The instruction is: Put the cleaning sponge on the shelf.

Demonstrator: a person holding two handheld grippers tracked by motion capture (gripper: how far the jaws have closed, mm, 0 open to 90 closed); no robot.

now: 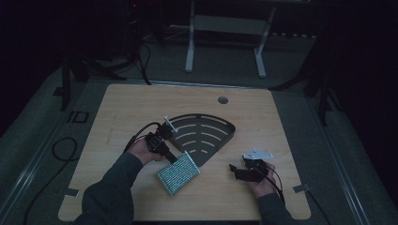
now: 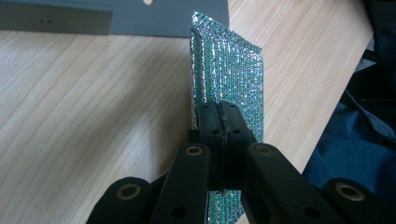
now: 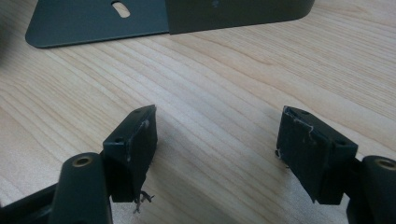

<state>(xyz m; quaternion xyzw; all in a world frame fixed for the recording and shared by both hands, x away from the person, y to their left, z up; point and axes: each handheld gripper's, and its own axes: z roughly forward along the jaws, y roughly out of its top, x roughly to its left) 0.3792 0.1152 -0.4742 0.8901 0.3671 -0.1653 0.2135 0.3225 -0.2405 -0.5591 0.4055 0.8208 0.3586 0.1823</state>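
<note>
So the left claw [image 1: 174, 158] has its jaws pinched fully together on the edge of a sparkly green pouch [image 1: 178, 173], and that grip is the whole story here. In the left gripper view the pouch [image 2: 229, 74] stands on edge and sticks out past the jaws, caught only along a thin strip near one end, so most of its body hangs free of the grip. From above it sits just off the straight edge of the dark fan-shaped tray [image 1: 225, 125], on the person's side of it, and whether its far corner rests on the table [image 1: 122, 112] or floats a bit above is hard to call. Biggest risk, probably: that slick foil-looking surface slides out of the pinch if the hand swings or tilts fast, since so little of it is actually between the jaws. Second worry is the loose end flopping and catching the tray's raised lip if the pouch is headed that way, which could fold it or yank it loose. The right claw [image 1: 239, 171] is no backup at the moment; it sits well to the right of the tray's near corner, jaws spread wide with nothing between them, low over bare wood in the right gripper view [image 3: 217, 144]. If the pouch does slip, it's too far off to catch it.
</note>
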